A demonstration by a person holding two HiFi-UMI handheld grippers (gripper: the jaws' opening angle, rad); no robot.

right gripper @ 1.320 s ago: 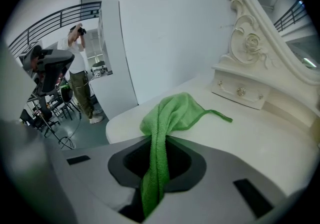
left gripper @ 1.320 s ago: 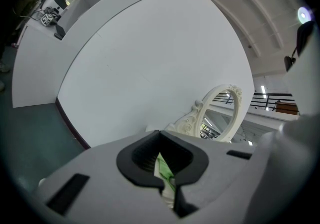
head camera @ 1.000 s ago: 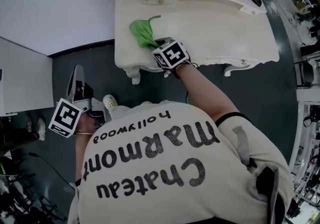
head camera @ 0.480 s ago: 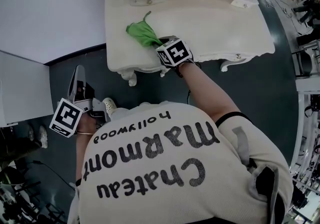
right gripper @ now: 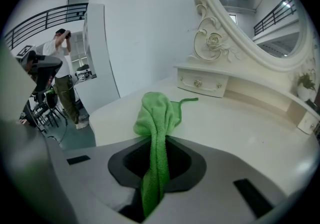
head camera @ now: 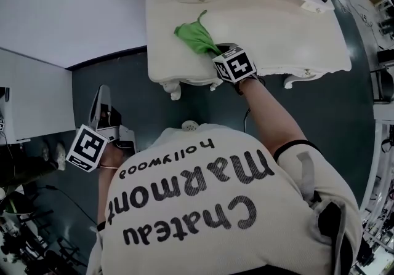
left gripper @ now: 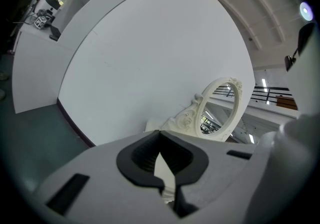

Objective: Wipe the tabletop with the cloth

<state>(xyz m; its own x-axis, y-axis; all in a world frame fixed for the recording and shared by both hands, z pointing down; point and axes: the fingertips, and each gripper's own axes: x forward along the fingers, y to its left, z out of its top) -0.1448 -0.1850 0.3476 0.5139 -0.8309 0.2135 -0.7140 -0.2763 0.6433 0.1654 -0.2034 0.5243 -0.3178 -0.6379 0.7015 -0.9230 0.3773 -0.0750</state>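
The cloth [head camera: 196, 38] lies on the left part of the bench [head camera: 289, 27], between the front edge and the raised drawer shelf [right gripper: 200, 82] at the back. It lies nearer the left edge than the right. The right gripper [head camera: 220, 57] reaches in over the front edge, and its jaws pinch 1 end of the cloth. From the jaws the green bundle runs away toward the back left corner, so its long axis points diagonally from the front edge to that corner. A thin tail sticks out at the far end. Most of the bare top lies to the right of the cloth, so a wiping stroke will probably have to drag it sideways toward the right edge, with the bundle trailing behind the jaws.

The left gripper [head camera: 101, 98] hangs low at the person's side over the dark floor [head camera: 117, 74], well apart from the bench. Its jaws are pressed together on nothing, so the right one is the working side.

The head view gives the layout but hides the pinch under the marker cube. The right gripper view shows it: a twisted strand of cloth clamped between the pads, the rest heaped on the top just ahead. It also shows the oval mirror [right gripper: 250, 12] above the shelf.
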